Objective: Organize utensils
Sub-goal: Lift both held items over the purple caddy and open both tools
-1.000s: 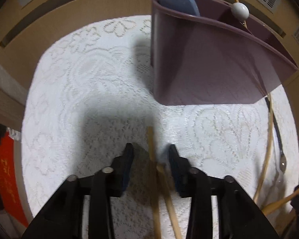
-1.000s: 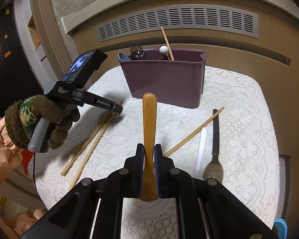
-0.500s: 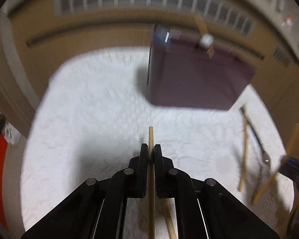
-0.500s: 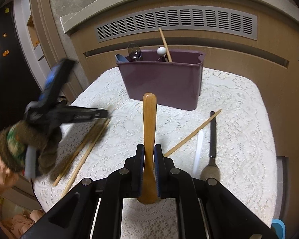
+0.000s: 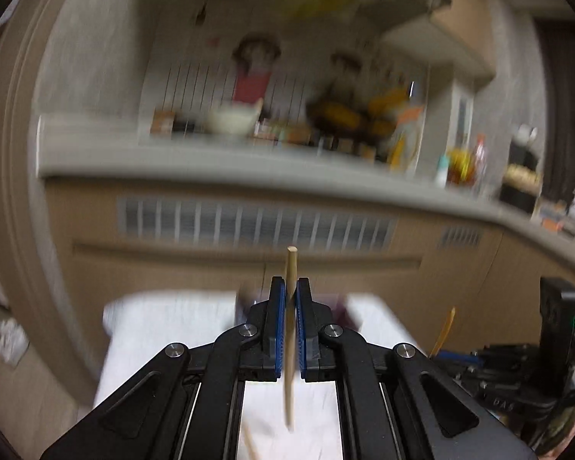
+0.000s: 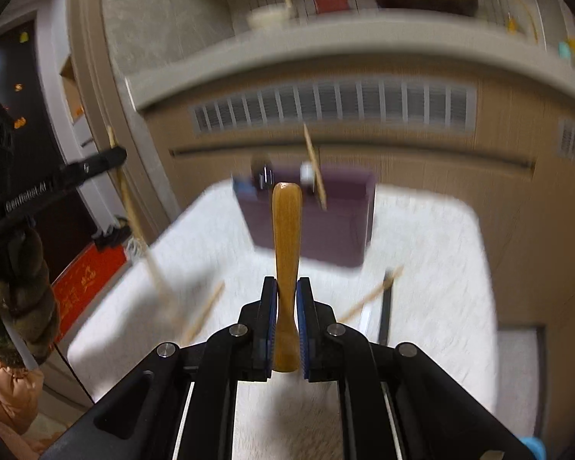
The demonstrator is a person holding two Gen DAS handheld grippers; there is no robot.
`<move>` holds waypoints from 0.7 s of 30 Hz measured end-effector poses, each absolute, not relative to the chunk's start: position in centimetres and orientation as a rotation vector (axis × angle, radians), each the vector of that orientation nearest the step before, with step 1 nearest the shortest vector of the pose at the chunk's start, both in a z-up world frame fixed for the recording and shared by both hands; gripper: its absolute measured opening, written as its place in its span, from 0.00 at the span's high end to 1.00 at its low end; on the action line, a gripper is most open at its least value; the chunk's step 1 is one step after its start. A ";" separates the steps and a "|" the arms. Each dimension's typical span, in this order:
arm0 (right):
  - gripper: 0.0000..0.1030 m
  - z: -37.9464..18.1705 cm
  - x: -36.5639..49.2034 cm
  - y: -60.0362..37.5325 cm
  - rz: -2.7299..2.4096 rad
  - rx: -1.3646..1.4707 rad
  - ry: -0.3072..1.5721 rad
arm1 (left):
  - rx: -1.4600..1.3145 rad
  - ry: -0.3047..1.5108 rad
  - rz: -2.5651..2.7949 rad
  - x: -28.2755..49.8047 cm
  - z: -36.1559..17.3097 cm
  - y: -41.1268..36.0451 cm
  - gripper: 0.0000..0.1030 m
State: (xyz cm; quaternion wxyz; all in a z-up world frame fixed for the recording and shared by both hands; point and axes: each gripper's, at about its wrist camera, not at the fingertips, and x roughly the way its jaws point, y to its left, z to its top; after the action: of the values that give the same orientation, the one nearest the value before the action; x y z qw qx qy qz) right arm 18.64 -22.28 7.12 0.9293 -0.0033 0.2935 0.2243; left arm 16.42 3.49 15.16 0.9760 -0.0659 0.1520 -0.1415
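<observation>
1. Since a second ago the left tongs (image 5: 291, 283) have clenched on a chopstick (image 5: 290, 329) and lifted it clear of the desk (image 6: 433, 268); the left view now tilts up toward the blurred counter.
2. That chopstick stands nearly upright between the blue pads (image 5: 278, 326), its tip at 12 o'clock.
3. The right tongs (image 6: 286, 287) grasp a wooden spoon handle (image 6: 286, 253), pointing to 12 o'clock at the purple utensil bin (image 6: 333, 226).
4. Loose chopsticks (image 6: 205, 312) lie on the white cloth at 9 and 3 o'clock.
</observation>
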 end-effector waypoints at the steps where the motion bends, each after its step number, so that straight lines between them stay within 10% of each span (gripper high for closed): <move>1: 0.90 9.0 19.0 -22.4 0.459 -0.011 0.565 | -0.129 0.265 -0.289 17.0 17.2 3.4 0.95; 10: 0.90 20.3 23.6 -22.2 0.406 -0.073 0.328 | -0.084 0.134 -0.261 24.8 25.5 2.3 0.95; 21: 0.90 14.5 32.6 -20.3 0.400 -0.059 0.469 | -0.085 0.252 -0.262 32.8 19.8 1.7 0.95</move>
State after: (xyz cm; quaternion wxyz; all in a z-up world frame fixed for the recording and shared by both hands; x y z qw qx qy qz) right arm 32.63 -20.25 14.48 0.9525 -0.0288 0.2306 0.1967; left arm 32.80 1.68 19.83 0.9826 -0.0422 0.1255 -0.1303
